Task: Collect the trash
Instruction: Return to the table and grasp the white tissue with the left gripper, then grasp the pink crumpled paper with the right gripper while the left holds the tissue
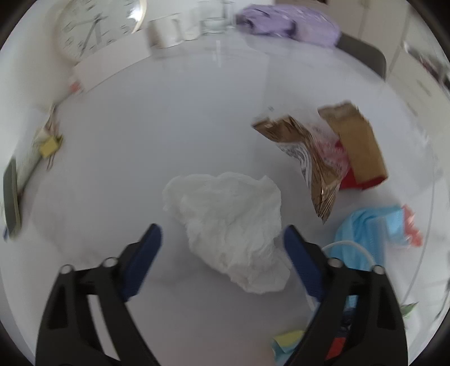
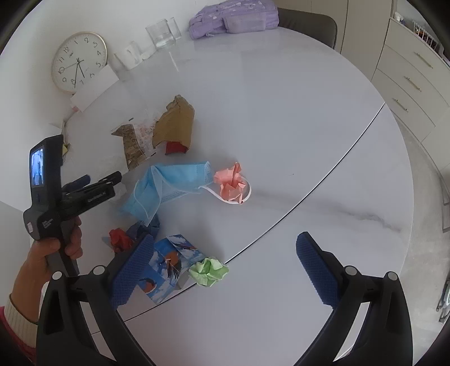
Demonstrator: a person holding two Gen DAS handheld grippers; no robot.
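A crumpled white tissue [image 1: 233,225] lies on the white table [image 1: 168,140]. My left gripper [image 1: 222,247] stands open astride it; the left pad is clear of it and the right pad is close beside it. To the right lie a brown wrapper [image 1: 309,157], a torn cardboard piece [image 1: 357,146] and a blue face mask [image 1: 362,233]. In the right wrist view my right gripper [image 2: 225,242] is open and holds nothing, above a bird-print paper [image 2: 168,261] and a green paper ball [image 2: 208,270]. The mask [image 2: 168,188], a pink paper ball [image 2: 232,184] and a red crumple [image 2: 121,239] lie beyond. A hand holds the left gripper [image 2: 95,183] at the left.
A wall clock [image 2: 78,62] leans at the back left beside clear glasses [image 2: 161,35]. A purple bag [image 2: 233,18] and a chair back [image 2: 309,22] are at the far side. Drawers [image 2: 407,84] stand to the right. A seam [image 2: 309,191] crosses the table.
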